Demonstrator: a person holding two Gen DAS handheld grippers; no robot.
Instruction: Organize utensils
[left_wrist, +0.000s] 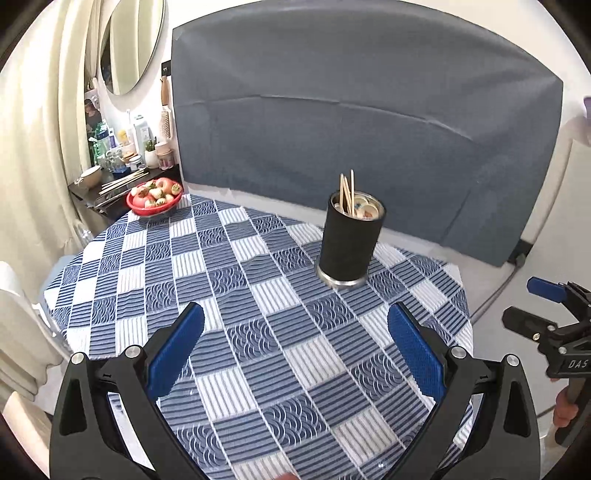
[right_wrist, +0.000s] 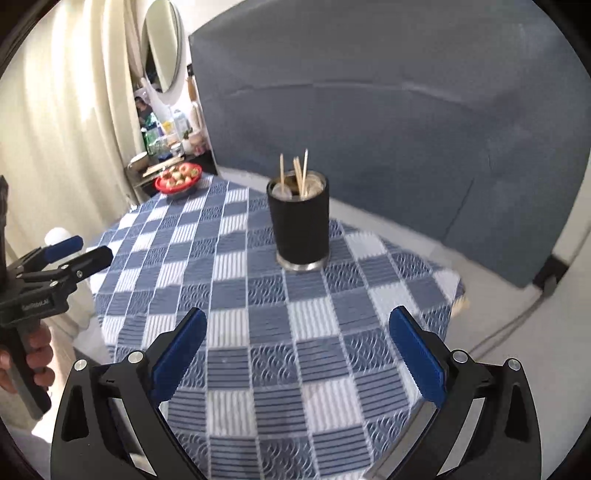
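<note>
A black cylindrical utensil holder (left_wrist: 349, 240) (right_wrist: 301, 225) with a metal base stands upright on the far part of the blue-and-white chequered tablecloth (left_wrist: 255, 295) (right_wrist: 258, 291). Wooden chopsticks (left_wrist: 347, 190) (right_wrist: 300, 170) stick up out of it, and white spoon ends (left_wrist: 364, 209) (right_wrist: 282, 190) rest inside its rim. My left gripper (left_wrist: 295, 317) (right_wrist: 94, 247) hovers open over the near side of the table with nothing between its pads. My right gripper (right_wrist: 295, 319) (left_wrist: 518, 302) is open too and holds nothing, level with the left one and to its right. A hand grips each handle.
A red bowl of fruit (left_wrist: 154, 201) (right_wrist: 178, 180) sits at the table's far left corner. Behind it a dark side shelf (left_wrist: 110, 184) holds bottles and loose chopsticks. A grey-blue panel (left_wrist: 351, 110) rises behind the table. Cream curtains (left_wrist: 33, 147) hang left; a cable (right_wrist: 517, 321) lies on the floor right.
</note>
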